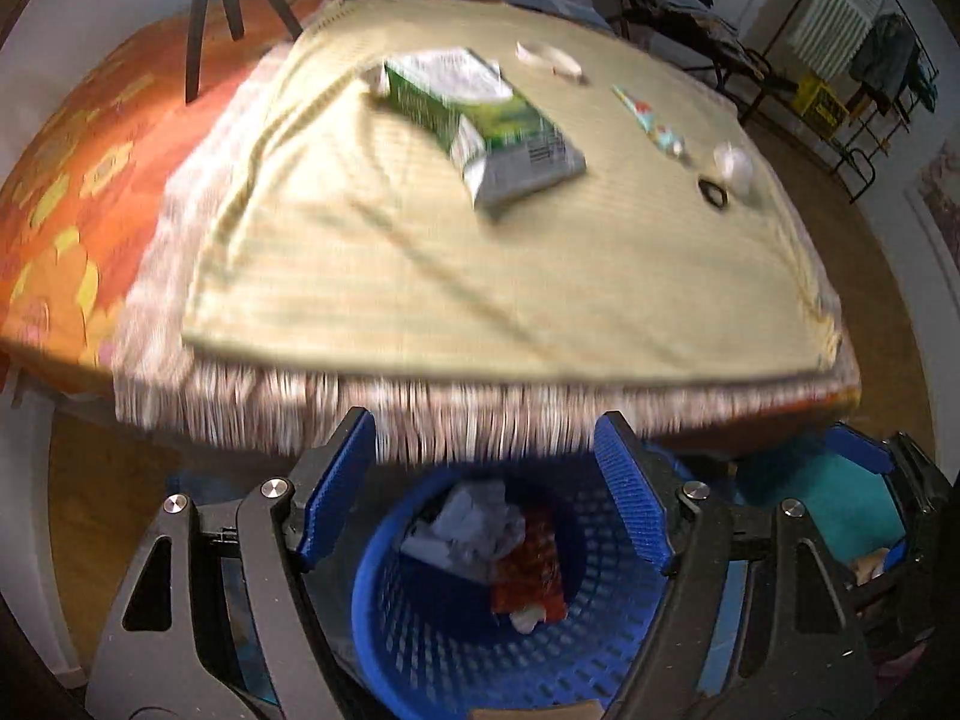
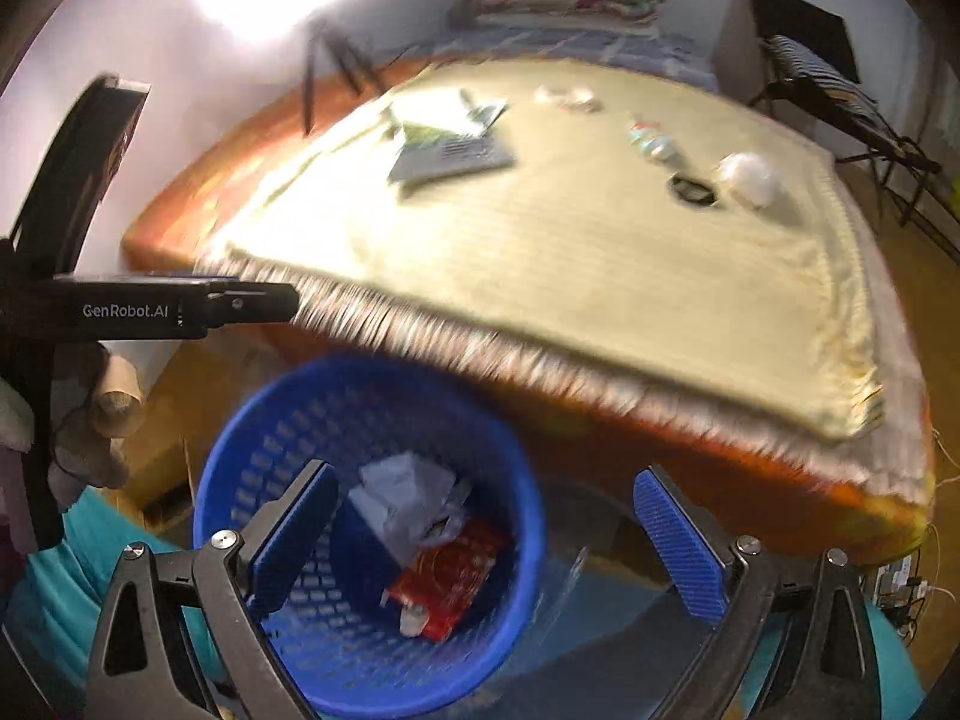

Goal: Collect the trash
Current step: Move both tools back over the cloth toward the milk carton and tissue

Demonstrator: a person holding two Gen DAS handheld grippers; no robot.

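Both views motion-blurred; blue basket (image 1: 432, 630) rim cut off by left gripper (image 1: 486, 492)

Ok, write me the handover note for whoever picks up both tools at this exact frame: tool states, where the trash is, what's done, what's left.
Left tool: open, holding nothing, over the blue basket.
Right tool: open, holding nothing, above the same basket.
Done: crumpled paper and a red wrapper lie in the basket, which sits on the floor at the foot of the bed.
Left, all on the yellow bedspread: green-and-white packet, white scrap beyond it, thin colourful wrapper, white wad, black ring beside the wad. Both views are motion-blurred, so details are uncertain.
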